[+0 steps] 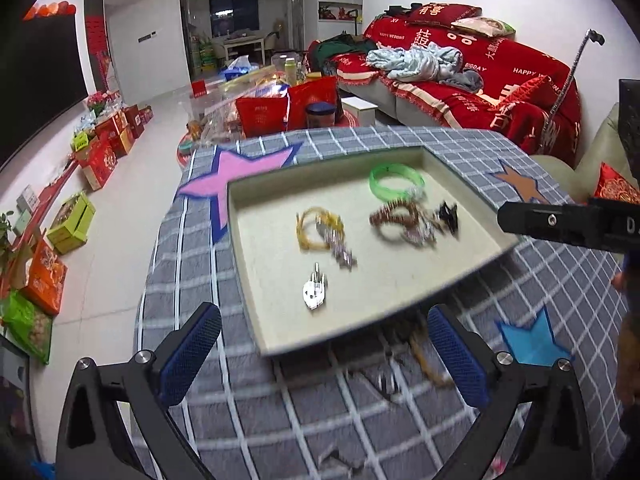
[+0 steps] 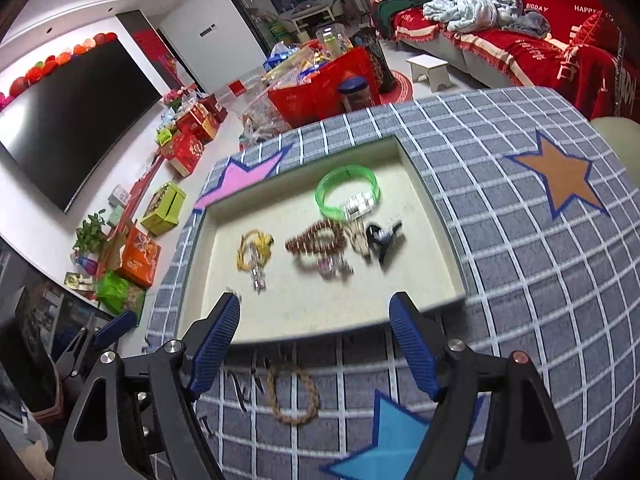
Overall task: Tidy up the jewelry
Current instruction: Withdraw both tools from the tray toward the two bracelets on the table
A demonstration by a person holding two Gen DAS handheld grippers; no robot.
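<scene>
A shallow cream tray [image 1: 276,320] [image 2: 420,276] lies on the checked cloth. It holds a green bangle [image 1: 396,178] [image 2: 346,192], a yellow bracelet [image 1: 316,228] [image 2: 254,248], a brown bead bracelet [image 1: 394,220] [image 2: 316,240], a black hair clip [image 1: 448,216] [image 2: 384,240] and a small white piece [image 1: 314,290]. On the cloth in front of the tray lie a rope bracelet [image 2: 292,396] [image 1: 430,360] and dark hairpins [image 2: 240,392]. My left gripper [image 1: 324,356] hangs open over the tray's near edge, holding nothing. My right gripper [image 2: 316,348] is open above the rope bracelet, also holding nothing.
The grey checked cloth [image 2: 520,280] bears pink, brown and blue stars. Past the table's far edge stand red bags and jars [image 1: 280,108]. A red-covered sofa [image 1: 480,80] is at the right, and boxes [image 1: 100,156] line the floor at the left.
</scene>
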